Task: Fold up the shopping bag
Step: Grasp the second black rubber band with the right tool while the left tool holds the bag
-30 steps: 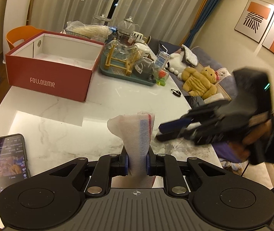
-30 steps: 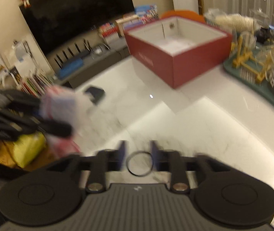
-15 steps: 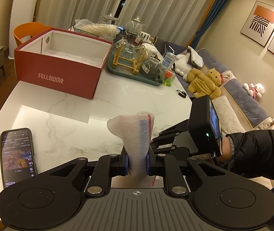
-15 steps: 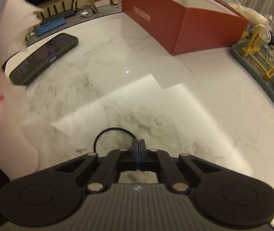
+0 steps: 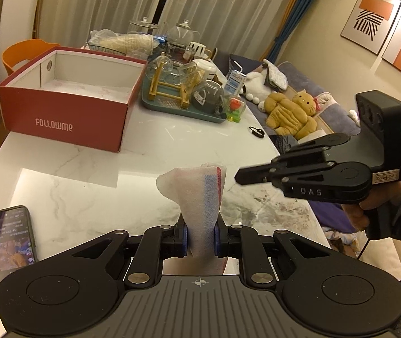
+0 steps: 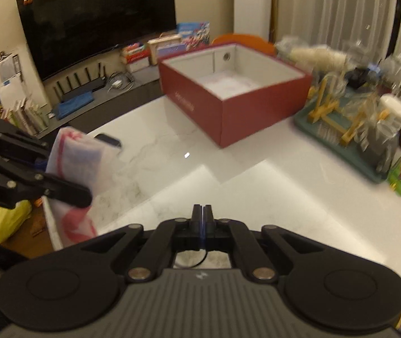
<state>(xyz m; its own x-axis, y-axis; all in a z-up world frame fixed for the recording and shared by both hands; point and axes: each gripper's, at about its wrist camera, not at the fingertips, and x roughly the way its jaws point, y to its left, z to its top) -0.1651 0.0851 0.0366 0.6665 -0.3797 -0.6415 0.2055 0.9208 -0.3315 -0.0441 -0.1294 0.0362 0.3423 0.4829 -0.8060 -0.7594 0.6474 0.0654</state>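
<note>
The folded shopping bag (image 5: 197, 191), a white bundle with red and blue print, stands upright between the pads of my left gripper (image 5: 200, 236), which is shut on it above the marble table (image 5: 87, 186). In the right wrist view the same bag (image 6: 79, 155) and left gripper (image 6: 85, 197) are at the left. My right gripper (image 6: 200, 214) hovers over the table; its jaws are nearly together and starting to open, still pinching a thin black elastic loop (image 6: 192, 263) that hangs under them. From the left wrist, the right gripper (image 5: 238, 176) points at the bag from the right, a short gap away.
A red open box (image 5: 68, 112) stands at the back left. A phone (image 5: 11, 242) lies at the near left edge. A teal tray (image 5: 183, 112) of glassware sits behind, with a small black earpiece (image 5: 256, 133) near the right edge. A sofa with plush toys lies beyond.
My right gripper dropped to the table, shut on the black loop and rose again beside the bag. My left gripper and the bag stayed put.
</note>
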